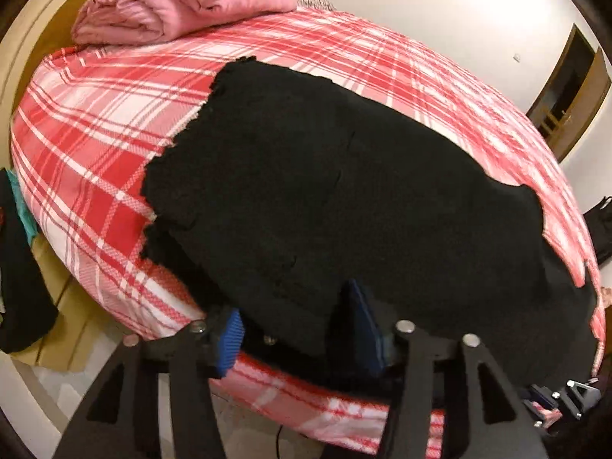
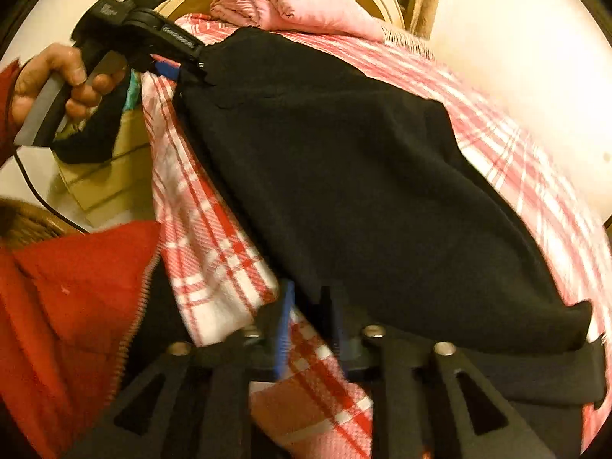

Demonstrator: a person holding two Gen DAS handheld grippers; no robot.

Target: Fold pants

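Here black pants (image 1: 325, 176) folded on plaid bedspread (image 1: 95, 145); left tool (image 1: 298, 329) and right tool (image 2: 310, 329) both released, nothing gripped.

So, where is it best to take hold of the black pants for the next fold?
Probably the near edge of the black pants, approached from the bedside: it lies flat by both grippers, the left gripper and right gripper, whose jaws are apart.

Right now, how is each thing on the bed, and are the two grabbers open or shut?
black pants: folded over, lying flat on the bed.
pink quilt: rolled up at the far end.
left gripper: open, pants edge between its jaws.
right gripper: open, over the plaid sheet.
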